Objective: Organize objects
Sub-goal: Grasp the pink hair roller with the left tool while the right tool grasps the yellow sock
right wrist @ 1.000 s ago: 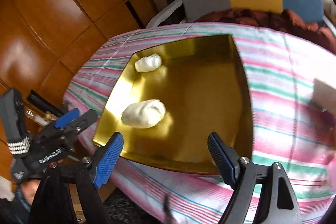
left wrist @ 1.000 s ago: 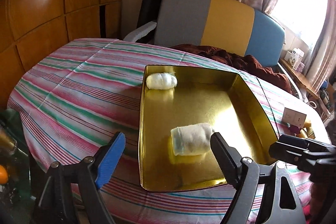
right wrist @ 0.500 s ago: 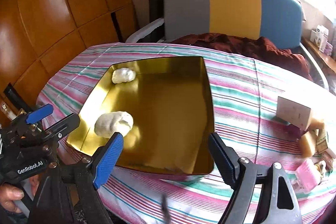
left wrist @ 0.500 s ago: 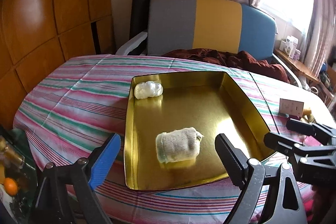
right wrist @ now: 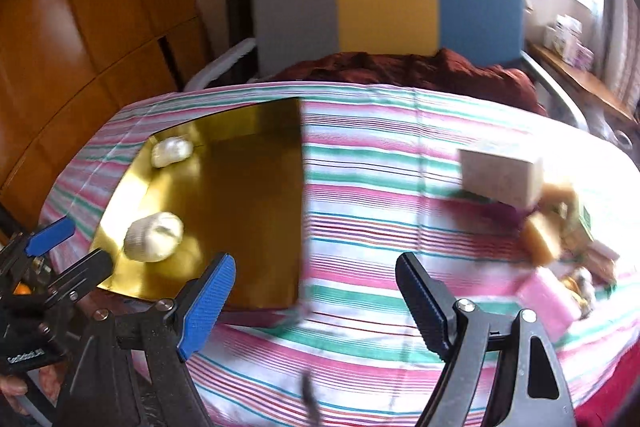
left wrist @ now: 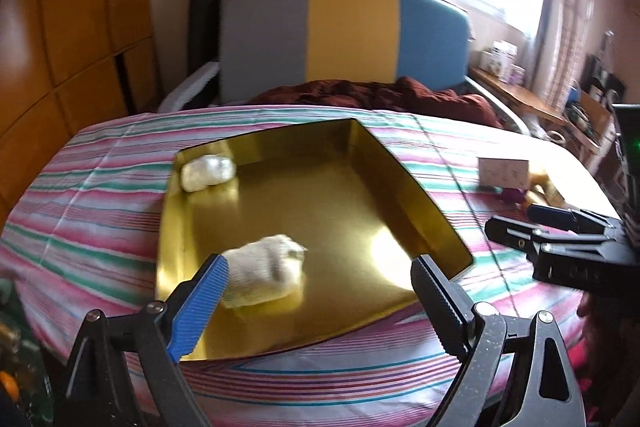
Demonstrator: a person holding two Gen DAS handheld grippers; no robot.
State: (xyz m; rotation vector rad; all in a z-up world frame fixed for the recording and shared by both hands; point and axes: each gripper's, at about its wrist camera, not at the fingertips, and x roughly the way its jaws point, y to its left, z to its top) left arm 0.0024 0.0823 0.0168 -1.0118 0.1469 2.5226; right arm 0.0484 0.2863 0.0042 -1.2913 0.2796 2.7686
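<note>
A gold tray [left wrist: 420,195] lies on the striped tablecloth with two white rolled cloth bundles in it. One bundle [left wrist: 208,171] sits in the far left corner. The other bundle [left wrist: 268,269] lies near the front, just beyond my left gripper's blue finger. My left gripper [left wrist: 320,267] hangs open over the tray's front part with nothing between its fingers. My right gripper [right wrist: 316,263] is open and empty over the tablecloth, right of the tray [right wrist: 248,207]. Both bundles [right wrist: 172,151] [right wrist: 154,237] show at its left.
A pale box [right wrist: 500,179], yellowish blocks [right wrist: 544,239] and a pink item [right wrist: 548,299] are heaped at the table's right edge. Behind the table are a grey, yellow and blue chair back [left wrist: 344,35] and a dark red cloth [left wrist: 380,95]. Wooden panels line the left wall.
My left gripper has drawn back from the near bundle, with its jaws wider. My right gripper has swung right, from over the tray to the cloth beside it, bringing the heap into view.
</note>
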